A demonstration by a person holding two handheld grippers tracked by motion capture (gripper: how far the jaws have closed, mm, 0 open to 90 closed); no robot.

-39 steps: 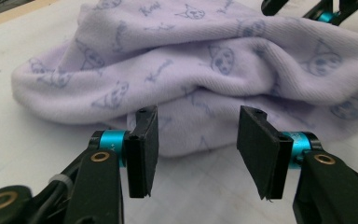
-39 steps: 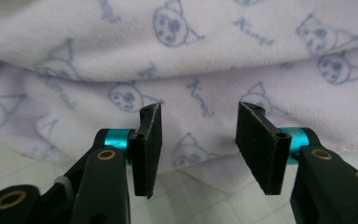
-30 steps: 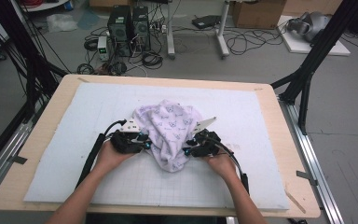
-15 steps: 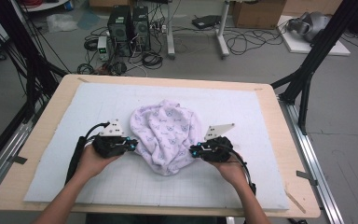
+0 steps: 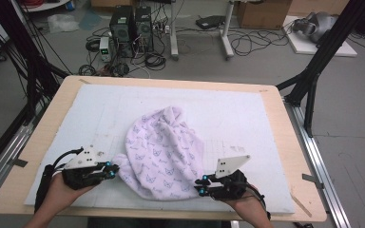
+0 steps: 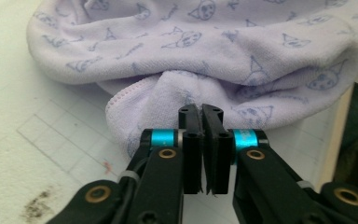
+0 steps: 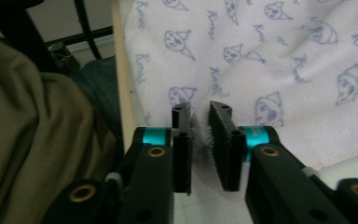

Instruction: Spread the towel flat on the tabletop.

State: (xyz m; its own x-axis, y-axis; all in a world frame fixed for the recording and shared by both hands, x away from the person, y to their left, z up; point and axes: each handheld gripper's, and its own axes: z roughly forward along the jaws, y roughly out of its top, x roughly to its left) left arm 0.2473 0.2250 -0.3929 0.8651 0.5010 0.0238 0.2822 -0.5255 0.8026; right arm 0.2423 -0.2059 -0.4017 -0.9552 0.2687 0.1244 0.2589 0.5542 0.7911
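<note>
A lilac towel (image 5: pixel 164 154) printed with little cat faces is seen bunched in a loose mound on the white mat (image 5: pixel 100 118) covering the desk (image 5: pixel 43 137), toward the mat's near edge. At the towel's near left corner, the left claw (image 5: pixel 111 169) is held low by a hand, and in the left gripper view the left claw is seen clenched, jaws pressed almost together with a pinch of the towel's hemmed fold (image 6: pixel 135 100) caught at their tips; those jaws have just been eased a touch after a squeeze. At the towel's near right edge, the right claw (image 5: pixel 200 185) is held level with the mat. In the right gripper view its jaws are seen slightly parted, having just been opened a little, with a thin ruffle of the towel (image 7: pixel 261 60) standing between them; whether the pads still press on it cannot be told. The towel is stretched between the two claws along the desk's near side. An olive sleeve (image 7: pixel 32 140) is glimpsed left of the right claw.
</note>
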